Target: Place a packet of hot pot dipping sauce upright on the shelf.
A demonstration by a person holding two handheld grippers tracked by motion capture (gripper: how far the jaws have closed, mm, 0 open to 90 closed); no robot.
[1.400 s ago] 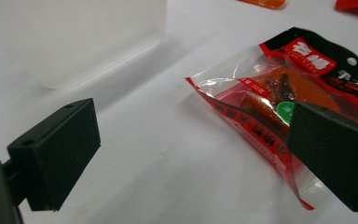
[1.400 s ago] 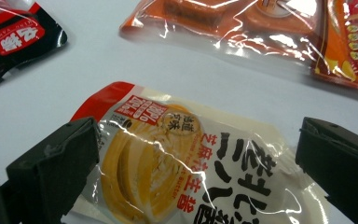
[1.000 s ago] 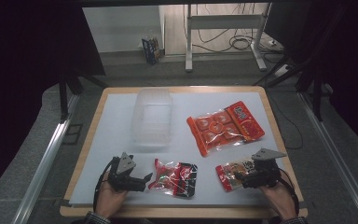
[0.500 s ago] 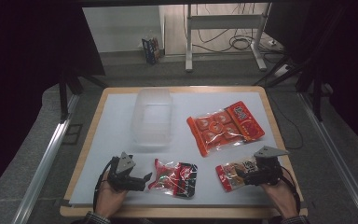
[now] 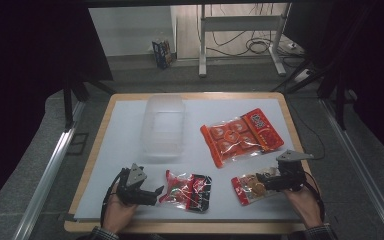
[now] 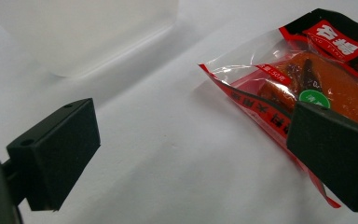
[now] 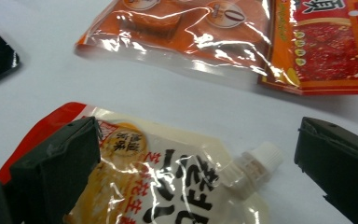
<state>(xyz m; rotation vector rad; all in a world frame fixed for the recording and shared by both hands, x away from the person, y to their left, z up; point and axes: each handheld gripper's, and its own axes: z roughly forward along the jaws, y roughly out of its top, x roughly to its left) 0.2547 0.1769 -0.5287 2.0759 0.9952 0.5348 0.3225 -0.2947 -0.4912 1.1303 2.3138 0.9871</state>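
My left gripper [image 5: 156, 191] lies open at the front left of the table, its jaws pointing right at a red and black snack packet [image 5: 189, 189]. In the left gripper view the packet [image 6: 317, 84] sits beside the right jaw, with bare table between the jaws. My right gripper [image 5: 260, 179] is open at the front right, over a spouted pouch [image 5: 250, 187]. In the right gripper view the pouch [image 7: 168, 186] and its white cap [image 7: 261, 161] lie between the jaws. A large orange snack bag [image 5: 240, 136] lies behind it.
A clear plastic container [image 5: 164, 125] stands at the back middle of the white table top [image 5: 125, 140]. In the left gripper view the container [image 6: 79, 32] is at the upper left. A dark floor with table legs and cables lies beyond the far edge.
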